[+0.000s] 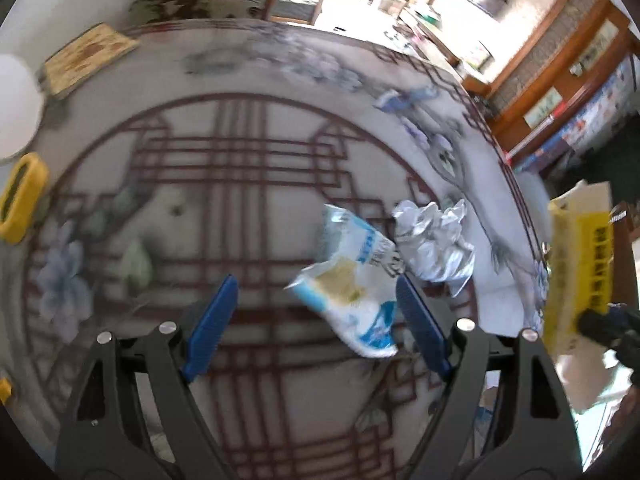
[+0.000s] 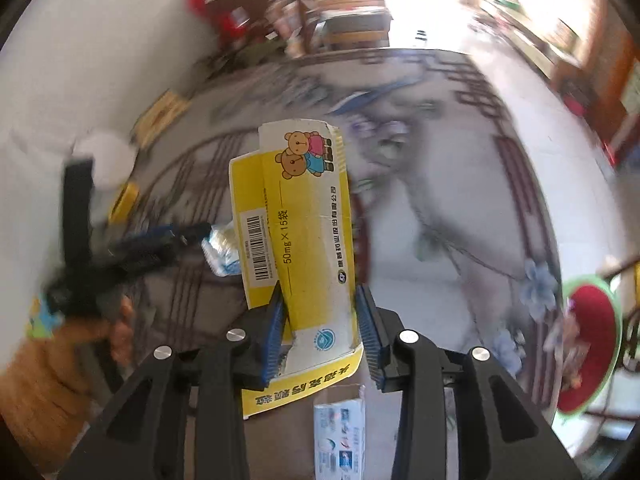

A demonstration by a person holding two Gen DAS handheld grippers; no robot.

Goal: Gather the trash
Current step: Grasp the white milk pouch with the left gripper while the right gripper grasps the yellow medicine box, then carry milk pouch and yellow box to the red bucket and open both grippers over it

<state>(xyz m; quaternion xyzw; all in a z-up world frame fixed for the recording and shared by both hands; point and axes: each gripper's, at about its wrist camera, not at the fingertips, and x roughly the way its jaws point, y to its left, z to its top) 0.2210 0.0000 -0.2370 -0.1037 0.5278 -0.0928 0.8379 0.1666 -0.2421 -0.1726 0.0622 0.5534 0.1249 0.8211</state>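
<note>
table [image 1: 280, 208]: lattice print | book [image 1: 86, 60] far edge | red fan [image 2: 588, 340]

Both wrist views close, angled down — sharing patterned table [image 1: 280, 208], wrappers [image 1: 352, 280]

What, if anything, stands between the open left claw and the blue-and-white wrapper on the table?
Nothing visible does. The left claw is open above the blue-and-white wrapper, which already lies partly between its fingers. The crumpled silver wrapper sits just beyond it, touching, and not in the way.
</note>
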